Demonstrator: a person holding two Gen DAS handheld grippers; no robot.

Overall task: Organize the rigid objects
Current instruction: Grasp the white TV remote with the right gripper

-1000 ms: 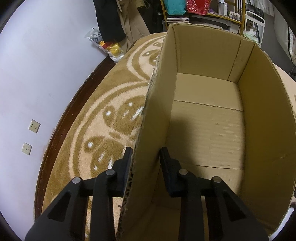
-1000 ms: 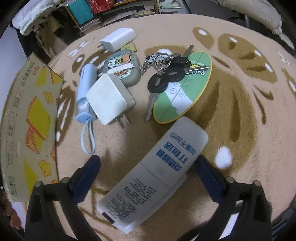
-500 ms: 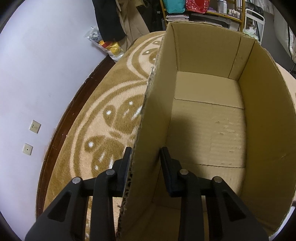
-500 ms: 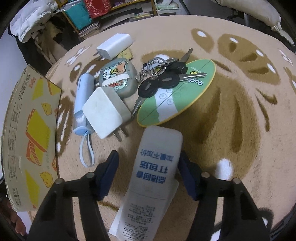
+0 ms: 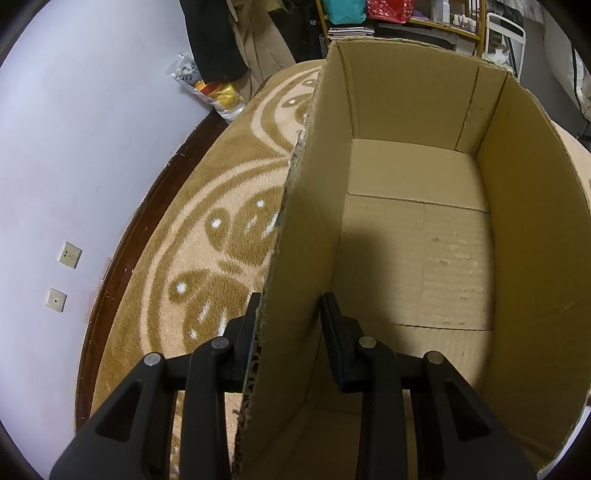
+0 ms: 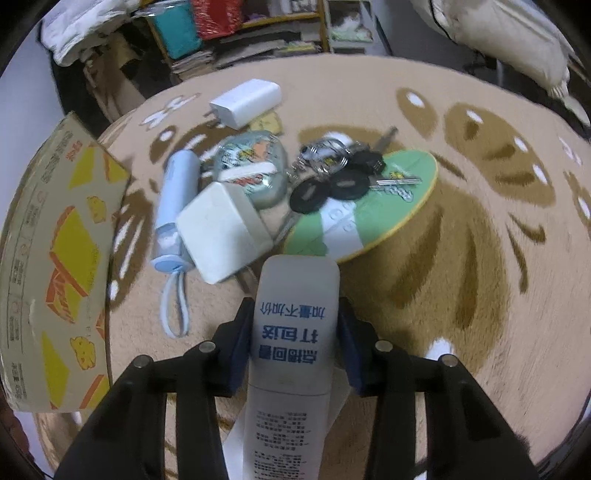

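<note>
In the left wrist view my left gripper [image 5: 290,317] is shut on the near left wall of an open, empty cardboard box [image 5: 413,258]. One finger is outside the wall and one is inside. In the right wrist view my right gripper [image 6: 295,314] has its jaws closing on a white packet with blue print [image 6: 291,369]. Both blue pads touch the packet's sides, and it lies lengthwise between them over the carpet. Just beyond it are a white charger cube [image 6: 221,236], a light blue tube with a strap [image 6: 175,206], a cartoon-printed case [image 6: 255,173], a bunch of keys [image 6: 332,181], a green oval card [image 6: 373,218] and a white adapter [image 6: 245,101].
The printed outside of the cardboard box [image 6: 55,258] stands at the left of the right wrist view. A patterned beige carpet [image 6: 461,240] lies under everything. A white wall with sockets [image 5: 70,254] runs left of the box. Shelves and clutter [image 6: 229,33] line the far side.
The right gripper's jaws have closed from wide apart onto the white packet, which has turned from slanted to lengthwise between them. The left gripper and the box have not moved.
</note>
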